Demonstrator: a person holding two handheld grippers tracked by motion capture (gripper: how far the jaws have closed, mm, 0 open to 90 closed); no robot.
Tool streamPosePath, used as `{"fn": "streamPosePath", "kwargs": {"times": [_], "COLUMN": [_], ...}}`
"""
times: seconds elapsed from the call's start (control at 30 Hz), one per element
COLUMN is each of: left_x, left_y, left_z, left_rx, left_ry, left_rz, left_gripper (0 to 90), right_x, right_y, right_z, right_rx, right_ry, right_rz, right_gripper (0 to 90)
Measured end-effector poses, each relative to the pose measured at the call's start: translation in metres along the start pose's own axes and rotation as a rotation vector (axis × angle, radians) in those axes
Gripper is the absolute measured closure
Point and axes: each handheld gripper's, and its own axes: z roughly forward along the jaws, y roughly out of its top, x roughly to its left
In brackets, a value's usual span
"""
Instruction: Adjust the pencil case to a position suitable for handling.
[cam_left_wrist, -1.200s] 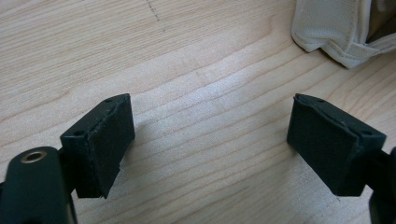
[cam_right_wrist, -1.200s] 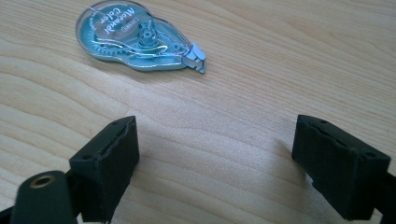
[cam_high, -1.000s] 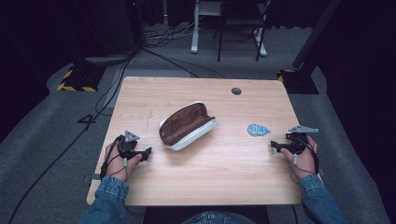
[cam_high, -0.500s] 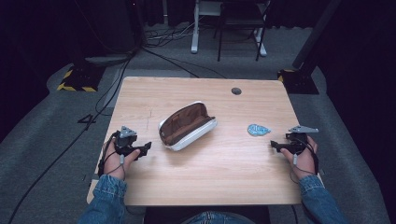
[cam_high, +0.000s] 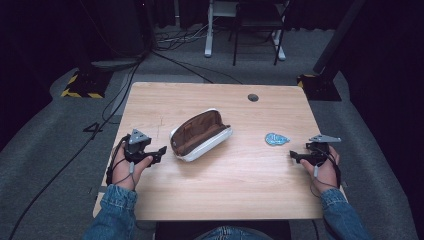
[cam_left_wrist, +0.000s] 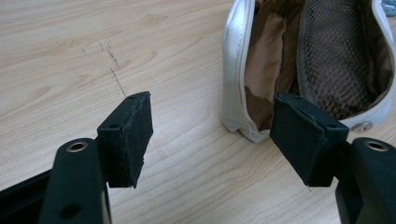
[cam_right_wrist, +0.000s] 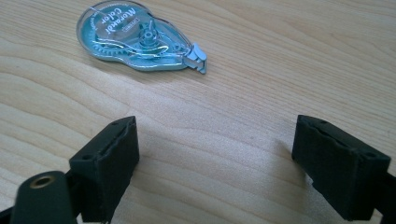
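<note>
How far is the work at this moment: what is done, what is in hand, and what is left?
Done: the pouch lies unzipped, mouth open, on the table. In hand: nothing; the left gripper is open just short of the pouch's end, and the right gripper is open near the blue correction tape. Left: probably everything, since the tape lies on the wood apart from the pouch.
</note>
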Motion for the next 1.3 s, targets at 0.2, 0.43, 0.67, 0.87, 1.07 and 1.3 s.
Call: {"fn": "streamPosePath", "kwargs": {"times": [0.2, 0.43, 0.67, 0.87, 1.07, 1.3], "left_x": [-0.006, -0.011, -0.014, -0.017, -0.017, -0.012], "left_y": [0.009, 0.019, 0.026, 0.031, 0.035, 0.035], "left_z": [0.002, 0.010, 0.023, 0.035, 0.048, 0.063], "left_rx": [-0.013, -0.027, -0.013, -0.010, -0.005, 0.004], "left_ry": [-0.018, -0.046, -0.065, -0.077, -0.087, -0.089], "left_rz": [0.014, 0.027, 0.046, 0.062, 0.061, 0.061], "left_gripper": [30.1, 30.2, 30.4, 30.7, 31.5, 32.5], "right_x": [0.000, 0.000, 0.000, 0.000, 0.000, 0.000], "right_y": [0.000, 0.000, 0.000, 0.000, 0.000, 0.000], "right_z": [0.000, 0.000, 0.000, 0.000, 0.000, 0.000], "right_rx": [0.000, -0.001, 0.000, 0.000, 0.000, -0.001], "right_ry": [0.000, 0.002, 0.004, 0.004, 0.004, 0.004], "right_rz": [0.000, -0.002, -0.003, -0.003, -0.003, -0.004], "right_gripper": [14.9, 14.9, 14.9, 14.9, 14.9, 14.9]}}
